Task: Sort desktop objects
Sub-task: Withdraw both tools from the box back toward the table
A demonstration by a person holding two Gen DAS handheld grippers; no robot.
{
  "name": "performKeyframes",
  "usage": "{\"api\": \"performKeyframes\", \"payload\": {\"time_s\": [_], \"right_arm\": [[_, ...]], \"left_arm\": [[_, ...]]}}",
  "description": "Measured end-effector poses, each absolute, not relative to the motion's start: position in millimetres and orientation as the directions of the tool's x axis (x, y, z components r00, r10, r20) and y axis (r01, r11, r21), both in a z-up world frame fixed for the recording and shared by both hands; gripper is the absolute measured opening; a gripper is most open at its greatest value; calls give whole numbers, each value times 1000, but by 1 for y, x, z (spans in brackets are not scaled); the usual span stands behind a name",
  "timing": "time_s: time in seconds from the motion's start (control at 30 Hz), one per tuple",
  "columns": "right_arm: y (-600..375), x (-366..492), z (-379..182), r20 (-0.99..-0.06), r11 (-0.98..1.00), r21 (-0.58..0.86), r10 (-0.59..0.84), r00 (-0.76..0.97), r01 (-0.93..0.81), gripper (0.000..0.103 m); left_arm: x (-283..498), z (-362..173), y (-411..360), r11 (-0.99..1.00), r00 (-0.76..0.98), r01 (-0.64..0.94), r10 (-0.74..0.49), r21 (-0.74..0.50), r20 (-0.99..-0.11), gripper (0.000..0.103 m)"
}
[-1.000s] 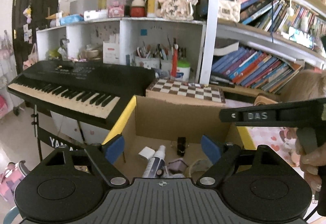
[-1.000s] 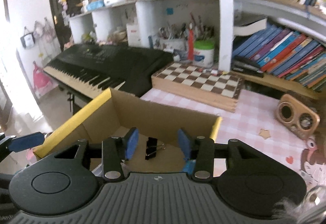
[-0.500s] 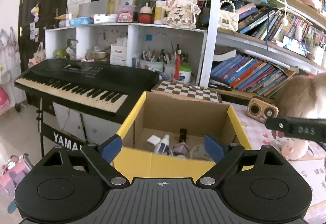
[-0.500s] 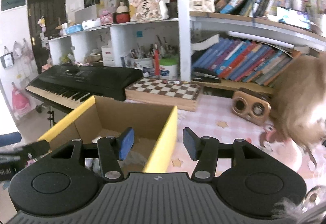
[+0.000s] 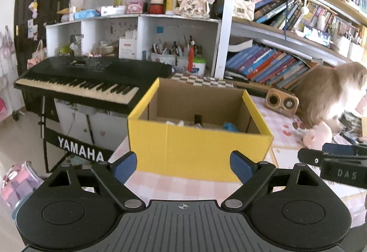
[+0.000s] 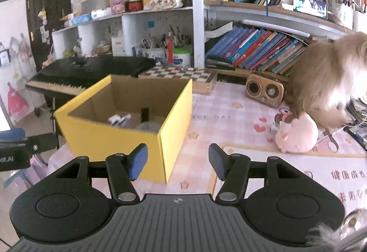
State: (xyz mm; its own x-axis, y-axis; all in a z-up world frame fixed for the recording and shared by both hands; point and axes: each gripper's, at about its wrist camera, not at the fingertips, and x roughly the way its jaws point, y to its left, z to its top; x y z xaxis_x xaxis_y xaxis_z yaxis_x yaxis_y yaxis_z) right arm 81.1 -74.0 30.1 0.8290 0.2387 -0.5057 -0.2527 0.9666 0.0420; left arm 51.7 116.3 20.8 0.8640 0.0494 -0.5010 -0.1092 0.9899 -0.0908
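Note:
A yellow cardboard box [image 5: 197,148] stands open on the pink checked table; it also shows in the right wrist view [image 6: 107,139]. Small items lie inside it: a black binder clip [image 6: 144,113], a white tube [image 6: 119,119] and a blue piece [image 5: 230,127]. My left gripper [image 5: 183,166] is open and empty, level with the box's near wall. My right gripper [image 6: 175,161] is open and empty, before the box's right corner. A pink plush pig [image 6: 297,135] lies on the table to the right.
A furry brown dog [image 6: 325,82] stands at the right by the pig. A wooden radio [image 6: 265,90] and a chessboard [image 6: 181,74] sit behind the box. A Yamaha keyboard [image 5: 91,82] stands left of the table. Bookshelves [image 5: 270,63] fill the back.
Both grippers have pulled back and away from over the box; its yellow outer wall now faces them. The right gripper has opened wider. The dog has come further into view at the right.

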Motion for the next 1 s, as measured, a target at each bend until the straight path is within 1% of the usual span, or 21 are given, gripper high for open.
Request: {"api": "performKeyframes", "payload": {"time_s": [0.2,0.37,0.47,0.57,0.77,1.0], "right_arm": [[-62,47,17,-512,956,2,254,820,-295,61],[-52,27,7,-553,946,18,280,785,-325,62],[-42,14,0,-579,931,17,307,755,-366,65],[-35,3,-1,-586,917,-3,322,744,-399,67],[-34,-8,-8,-607,917,-8,313,731,-399,69],[-42,-19,-15,-629,932,-13,274,728,-362,75]], "left_arm": [[26,7,116,986,840,-131,56,-101,-539,90],[10,-3,114,987,815,-123,42,-102,-577,90],[3,-5,115,987,813,-123,43,-100,-580,90],[-2,-8,115,987,805,-127,44,-100,-592,90],[-14,-15,115,988,788,-121,36,-97,-614,90],[-18,-22,107,992,767,-82,2,-96,-641,90]]}}
